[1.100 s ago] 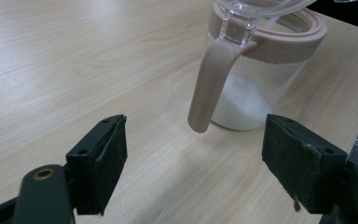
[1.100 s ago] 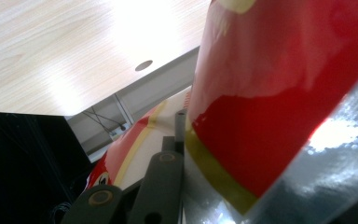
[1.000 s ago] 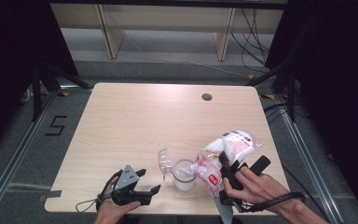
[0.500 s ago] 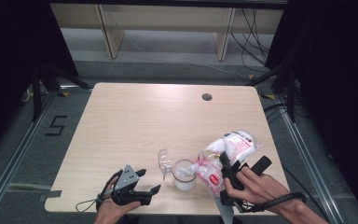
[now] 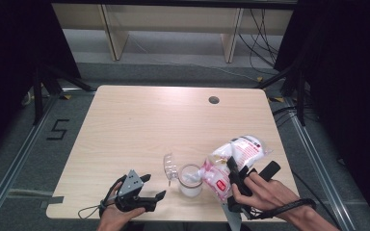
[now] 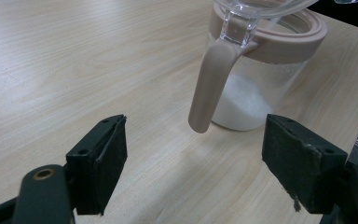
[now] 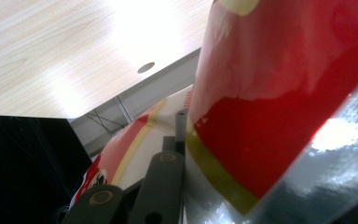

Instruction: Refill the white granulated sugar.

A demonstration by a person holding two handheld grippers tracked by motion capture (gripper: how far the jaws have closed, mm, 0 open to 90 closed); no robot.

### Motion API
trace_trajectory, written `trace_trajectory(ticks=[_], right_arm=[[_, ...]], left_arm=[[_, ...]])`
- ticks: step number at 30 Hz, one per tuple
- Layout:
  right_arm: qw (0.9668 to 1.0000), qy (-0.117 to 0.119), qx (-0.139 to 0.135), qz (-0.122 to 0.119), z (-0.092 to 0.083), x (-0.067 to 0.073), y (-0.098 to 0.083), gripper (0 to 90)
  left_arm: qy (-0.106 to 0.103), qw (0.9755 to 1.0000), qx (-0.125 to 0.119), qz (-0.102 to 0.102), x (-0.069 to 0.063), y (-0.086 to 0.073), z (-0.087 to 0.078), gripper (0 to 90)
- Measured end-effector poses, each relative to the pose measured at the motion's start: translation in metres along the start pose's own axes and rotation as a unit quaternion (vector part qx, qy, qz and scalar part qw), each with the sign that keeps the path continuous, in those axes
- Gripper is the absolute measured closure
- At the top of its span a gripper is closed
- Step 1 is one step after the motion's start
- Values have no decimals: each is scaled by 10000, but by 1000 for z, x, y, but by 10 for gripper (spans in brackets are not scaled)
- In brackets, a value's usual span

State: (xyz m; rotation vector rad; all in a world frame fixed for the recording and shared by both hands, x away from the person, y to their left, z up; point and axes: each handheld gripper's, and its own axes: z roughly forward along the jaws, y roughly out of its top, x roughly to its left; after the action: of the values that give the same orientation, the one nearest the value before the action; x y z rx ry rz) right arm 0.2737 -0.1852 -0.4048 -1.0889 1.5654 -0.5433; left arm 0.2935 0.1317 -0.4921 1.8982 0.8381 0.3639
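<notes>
- Right gripper [image 5: 232, 169] clamped tight on a red-and-white printed plastic refill bag [image 5: 231, 161], tilted with its mouth down-left over a clear glass jar with a beige rim [image 5: 191, 179].
- Jar stands near the front edge of the light wooden table [image 5: 173, 120], hinged clear lid [image 5: 169, 164] flipped open, white granules in the bottom.
- Left gripper [image 5: 147, 188], jaws wide and empty, rests just left of the jar and aims at it; it's the nearer free one to steady it.
- Bag's long axis slants from upper right to the jar's mouth.

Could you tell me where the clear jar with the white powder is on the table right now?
In the high view, the jar stands near the table's front edge, between the left gripper and the tilted bag.
</notes>
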Motion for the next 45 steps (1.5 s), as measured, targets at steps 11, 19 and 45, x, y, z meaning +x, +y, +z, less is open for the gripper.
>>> trace_trajectory(ticks=[11, 19, 45], right_arm=[[9999, 84, 68, -47, 0, 3, -1, 854], [9999, 18, 1, -118, 1, 1, -1, 853], [9998, 137, 169, 39, -1, -2, -1, 854]], left_arm=[[2, 10000, -11, -9, 0, 0, 0, 219], [-4, 10000, -25, -10, 0, 0, 0, 219], [-3, 10000, -26, -7, 0, 0, 0, 219]])
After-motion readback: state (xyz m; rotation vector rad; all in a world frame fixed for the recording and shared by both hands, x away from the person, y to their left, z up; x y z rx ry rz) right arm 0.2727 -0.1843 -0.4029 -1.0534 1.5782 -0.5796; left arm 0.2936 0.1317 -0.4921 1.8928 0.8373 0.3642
